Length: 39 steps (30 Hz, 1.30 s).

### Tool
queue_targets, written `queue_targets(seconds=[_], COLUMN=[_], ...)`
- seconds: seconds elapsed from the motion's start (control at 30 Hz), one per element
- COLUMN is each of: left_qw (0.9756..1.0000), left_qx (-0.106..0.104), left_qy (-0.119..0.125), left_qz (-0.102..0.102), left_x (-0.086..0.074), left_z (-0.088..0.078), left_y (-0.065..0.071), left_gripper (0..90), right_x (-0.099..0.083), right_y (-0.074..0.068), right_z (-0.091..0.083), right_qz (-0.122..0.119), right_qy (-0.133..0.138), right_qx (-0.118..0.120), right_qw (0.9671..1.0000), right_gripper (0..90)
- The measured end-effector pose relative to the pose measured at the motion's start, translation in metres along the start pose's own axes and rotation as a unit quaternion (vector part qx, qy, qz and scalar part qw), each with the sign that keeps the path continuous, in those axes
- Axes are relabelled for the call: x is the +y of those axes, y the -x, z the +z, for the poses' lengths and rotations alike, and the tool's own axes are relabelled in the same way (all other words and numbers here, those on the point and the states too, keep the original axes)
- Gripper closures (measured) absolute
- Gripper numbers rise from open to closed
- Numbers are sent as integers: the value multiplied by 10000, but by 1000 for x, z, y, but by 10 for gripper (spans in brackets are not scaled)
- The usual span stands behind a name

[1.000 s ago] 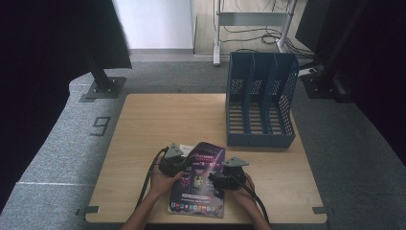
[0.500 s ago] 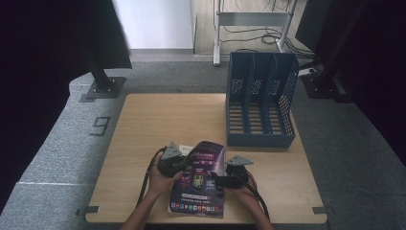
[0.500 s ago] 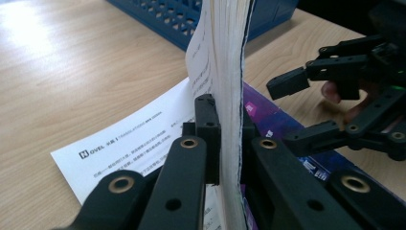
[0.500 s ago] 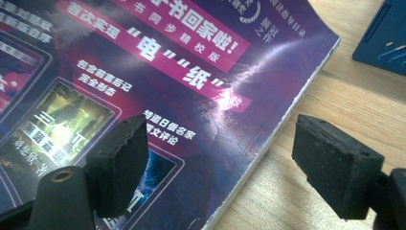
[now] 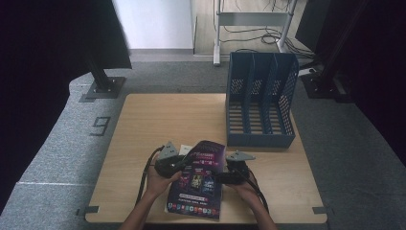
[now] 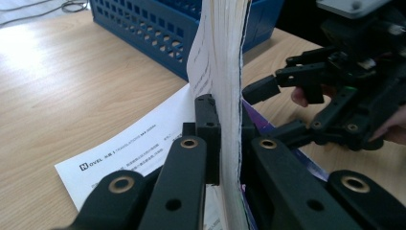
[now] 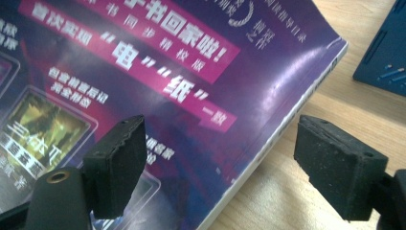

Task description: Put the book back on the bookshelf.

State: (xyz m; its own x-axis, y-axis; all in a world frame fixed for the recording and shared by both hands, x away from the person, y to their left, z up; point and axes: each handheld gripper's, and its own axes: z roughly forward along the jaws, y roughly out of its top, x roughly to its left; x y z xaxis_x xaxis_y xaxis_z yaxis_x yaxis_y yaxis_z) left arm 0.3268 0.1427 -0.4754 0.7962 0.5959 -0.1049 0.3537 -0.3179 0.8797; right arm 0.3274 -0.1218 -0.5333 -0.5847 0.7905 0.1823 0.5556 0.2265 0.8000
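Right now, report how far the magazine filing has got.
Done: the left tongs are shut on the magazine and have its edge raised off the table. In hand: the right tongs are open, straddling its other edge. Left, probably: lift it into the blue file rack, which looks empty.

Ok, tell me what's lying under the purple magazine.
A white printed sheet lies flat on the wooden table, sticking out from beneath the purple magazine, whose edge the left gripper has lifted. How far the sheet runs underneath is covered by the magazine.
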Motion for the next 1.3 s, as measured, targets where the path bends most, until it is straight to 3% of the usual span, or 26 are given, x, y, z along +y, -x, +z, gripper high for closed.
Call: queue_targets(seconds=[0.67,1.03,1.3], left_qw=[9995,9990,9990], left_qx=[-152,-285,-309], left_qy=[290,339,325], left_qz=[45,8,2], left_x=[8,9,9], left_z=[-15,-17,-16], left_y=[2,4,3], left_gripper=[871,871,871], right_x=[16,16,15], right_y=[3,8,7], right_z=[8,17,17], right_qz=[66,367,331], right_qy=[-72,-40,-29], right_qx=[288,617,715], right_qw=[9995,9974,9969], right_gripper=[133,111,123])
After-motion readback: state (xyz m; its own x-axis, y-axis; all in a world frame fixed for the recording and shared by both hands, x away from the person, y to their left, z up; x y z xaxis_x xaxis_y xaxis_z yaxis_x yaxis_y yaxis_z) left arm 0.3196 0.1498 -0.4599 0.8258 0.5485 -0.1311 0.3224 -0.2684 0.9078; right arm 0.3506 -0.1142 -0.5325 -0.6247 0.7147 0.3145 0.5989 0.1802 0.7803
